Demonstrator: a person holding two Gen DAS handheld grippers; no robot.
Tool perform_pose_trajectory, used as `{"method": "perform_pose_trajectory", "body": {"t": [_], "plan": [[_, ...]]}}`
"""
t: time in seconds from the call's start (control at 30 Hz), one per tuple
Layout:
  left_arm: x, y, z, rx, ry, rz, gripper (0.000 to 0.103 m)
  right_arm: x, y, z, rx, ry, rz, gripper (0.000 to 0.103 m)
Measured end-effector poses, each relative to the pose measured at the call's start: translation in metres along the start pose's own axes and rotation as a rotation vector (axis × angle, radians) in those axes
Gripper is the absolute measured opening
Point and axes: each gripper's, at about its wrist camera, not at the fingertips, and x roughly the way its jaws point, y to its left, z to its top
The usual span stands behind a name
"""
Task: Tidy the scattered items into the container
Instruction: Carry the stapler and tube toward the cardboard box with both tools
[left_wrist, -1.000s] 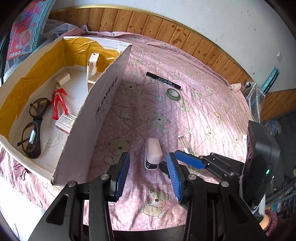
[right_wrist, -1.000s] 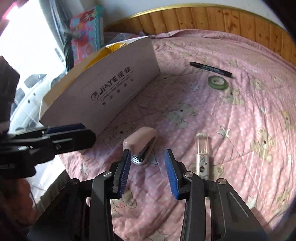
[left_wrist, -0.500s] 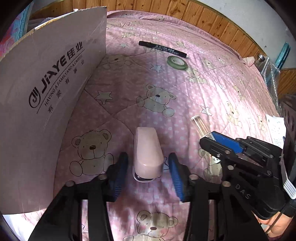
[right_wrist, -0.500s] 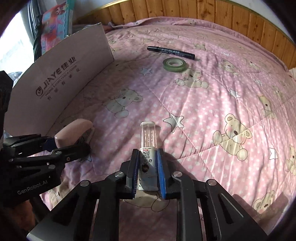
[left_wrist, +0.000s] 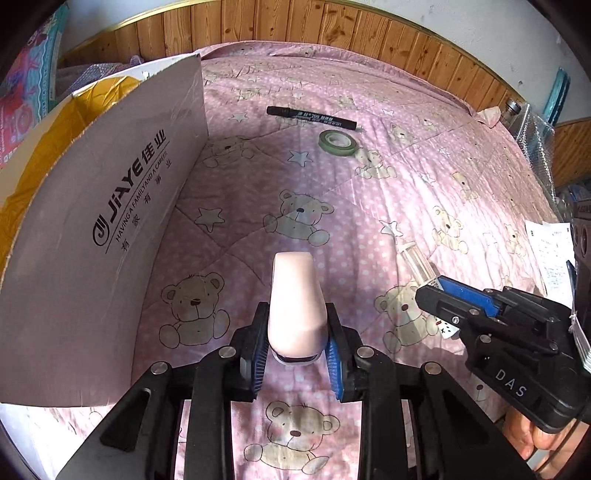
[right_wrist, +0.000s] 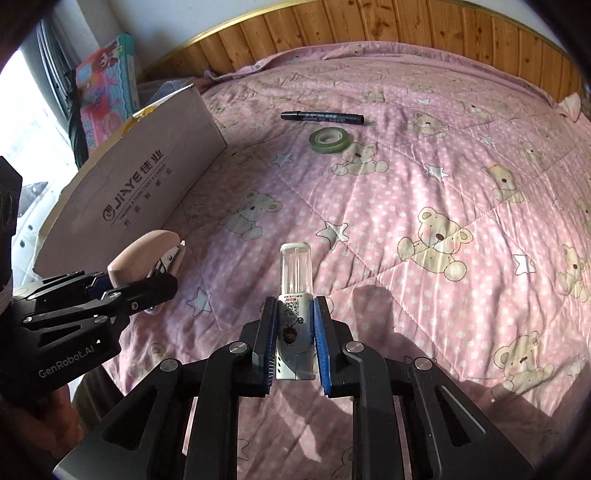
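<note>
both grippers are black with silver screws and ribbed blue pads (left_wrist: 334, 363), "GenRobot.AI" on the left gripper (right_wrist: 147, 284), "DAS" on the right gripper (left_wrist: 439, 295).

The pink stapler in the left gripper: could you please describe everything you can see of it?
The pink stapler is a small, smooth, matte body that looks plastic, narrowing toward its rounded far end. In the right wrist view its metal mouth shows beneath the pink top. The left gripper is shut on its wider rear, a blue pad against each side. It points away along the fingers, apparently lifted above the pink bear quilt, beside the cardboard box.
</note>
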Motion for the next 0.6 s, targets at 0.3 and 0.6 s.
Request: {"method": "perform_pose_trajectory", "body": {"t": [0.3, 0.6], "plan": [[-0.037, -0.009, 0.008, 0.002, -0.065, -0.041, 0.029, -0.029, 0.013, -0.002, 0.004, -0.053, 0.024, 0.019], [-0.074, -0.011, 0.010, -0.004, -0.127, -0.076, 0.029, -0.062, 0.028, -0.002, 0.007, -0.109, 0.056, 0.019]]}}
